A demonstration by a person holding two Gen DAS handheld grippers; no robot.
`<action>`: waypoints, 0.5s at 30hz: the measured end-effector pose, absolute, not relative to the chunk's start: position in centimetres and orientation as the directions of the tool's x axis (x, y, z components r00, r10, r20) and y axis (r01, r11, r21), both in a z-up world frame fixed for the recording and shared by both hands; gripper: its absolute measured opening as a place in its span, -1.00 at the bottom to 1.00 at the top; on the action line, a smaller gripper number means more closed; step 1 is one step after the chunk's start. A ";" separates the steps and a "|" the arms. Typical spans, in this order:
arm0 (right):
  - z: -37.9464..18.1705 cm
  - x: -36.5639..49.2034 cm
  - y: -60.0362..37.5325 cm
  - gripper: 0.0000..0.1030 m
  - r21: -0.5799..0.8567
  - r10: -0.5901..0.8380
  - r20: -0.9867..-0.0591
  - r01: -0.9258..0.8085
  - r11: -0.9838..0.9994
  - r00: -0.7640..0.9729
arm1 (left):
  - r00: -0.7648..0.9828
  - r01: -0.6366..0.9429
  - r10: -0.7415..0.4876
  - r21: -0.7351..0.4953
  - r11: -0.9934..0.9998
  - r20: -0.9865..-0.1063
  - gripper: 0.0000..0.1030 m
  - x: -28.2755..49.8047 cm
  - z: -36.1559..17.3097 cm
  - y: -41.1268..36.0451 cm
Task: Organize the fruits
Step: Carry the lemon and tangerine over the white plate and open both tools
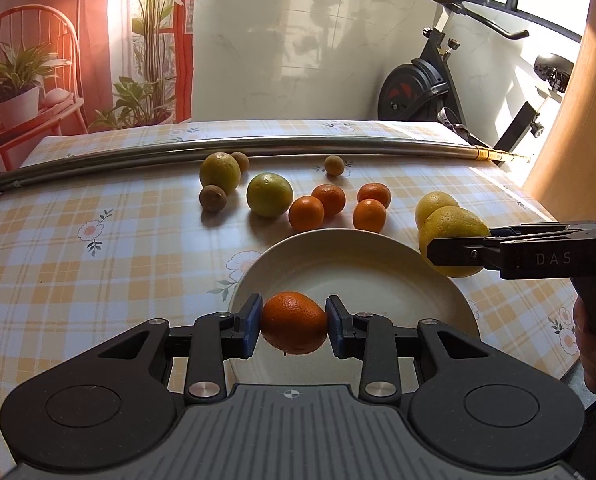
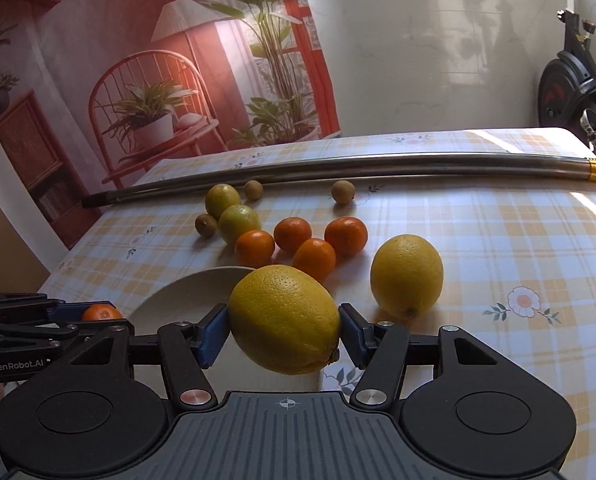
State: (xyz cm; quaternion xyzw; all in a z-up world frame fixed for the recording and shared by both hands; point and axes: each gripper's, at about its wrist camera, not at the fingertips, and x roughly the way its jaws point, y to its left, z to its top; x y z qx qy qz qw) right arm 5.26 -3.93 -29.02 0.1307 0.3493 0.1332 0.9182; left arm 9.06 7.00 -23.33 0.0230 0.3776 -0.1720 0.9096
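My left gripper point(image 1: 294, 322) is shut on a small orange mandarin point(image 1: 294, 318), held over the near part of a cream plate point(image 1: 377, 276). My right gripper point(image 2: 284, 330) is shut on a big yellow lemon point(image 2: 284, 316), held above the plate's right rim point(image 2: 186, 292). In the left wrist view that lemon point(image 1: 451, 228) and the right gripper point(image 1: 453, 250) come in from the right. A second lemon point(image 2: 406, 274) lies on the cloth. Several mandarins point(image 1: 329, 204) lie in a cluster beyond the plate.
Two greenish citrus fruits point(image 1: 269, 193) and three small brown fruits point(image 1: 213, 198) lie further back on the checked tablecloth point(image 1: 98, 264). A long metal pole point(image 1: 258, 148) spans the table behind them. An exercise bike point(image 1: 429, 84) stands beyond the far right corner.
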 end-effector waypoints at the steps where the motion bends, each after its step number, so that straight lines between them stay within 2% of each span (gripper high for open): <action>1: -29.1 5.0 -3.7 0.07 0.331 0.339 -0.610 -0.159 0.930 0.716 | 0.654 0.333 -0.294 -0.084 0.939 -0.697 -0.30 8.9 -23.4 7.0; 15: -30.0 3.4 -1.3 0.07 0.298 0.354 -0.673 -0.200 0.934 0.650 | 0.604 0.328 -0.282 -0.089 0.940 -0.746 -0.29 8.2 -25.5 7.1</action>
